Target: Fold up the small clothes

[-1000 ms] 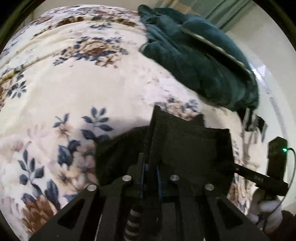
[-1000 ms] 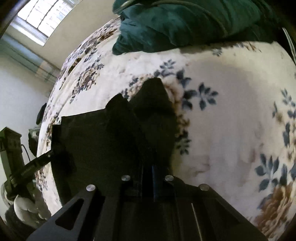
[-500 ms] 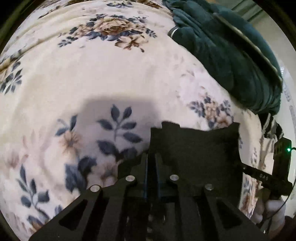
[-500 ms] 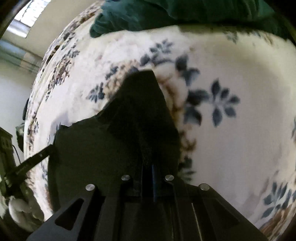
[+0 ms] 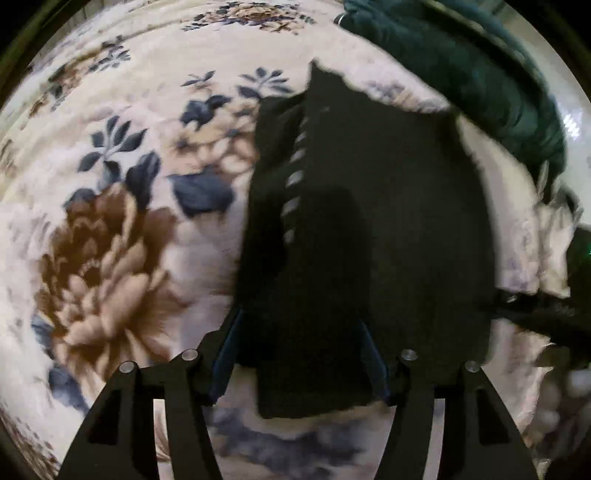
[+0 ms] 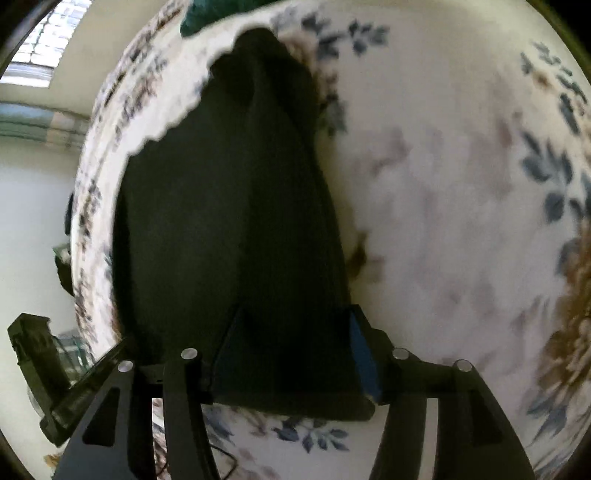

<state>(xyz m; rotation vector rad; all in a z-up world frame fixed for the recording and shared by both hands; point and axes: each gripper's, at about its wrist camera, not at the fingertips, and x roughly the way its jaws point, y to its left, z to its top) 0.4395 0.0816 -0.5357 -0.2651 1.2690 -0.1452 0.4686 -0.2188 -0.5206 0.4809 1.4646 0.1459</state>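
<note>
Now I see both grippers spread wide over the black garment [image 5: 369, 221], which lies folded on the floral blanket [image 5: 110, 221]. From the left wrist view, my left gripper [image 5: 301, 354] has its fingers well apart, the blue pads [image 5: 225, 354] flanking the near end of the cloth without pinching it; the fabric runs between them and away toward the far side. A row of pale stripes [image 5: 293, 177] shows along a fold on the garment's left part (a trim or a tucked layer, I cannot tell which). Beyond the garment's far right corner sits a dark green heap of cloth [image 5: 480, 74], touching or nearly touching it. The other tool's dark body shows at the right edge, blurred. From the right wrist view, my right gripper [image 6: 295, 354] is likewise wide open, its blue pad [image 6: 364, 362] just beside the garment's [image 6: 229, 206] right edge, gripping nothing. The cloth narrows toward its far end, where the green heap [image 6: 207, 13] peeks in at the top. The blanket [image 6: 443, 184] stretches bare to the right, and a window [image 6: 40, 55] glows at upper left. Both views are motion-blurred.
</note>
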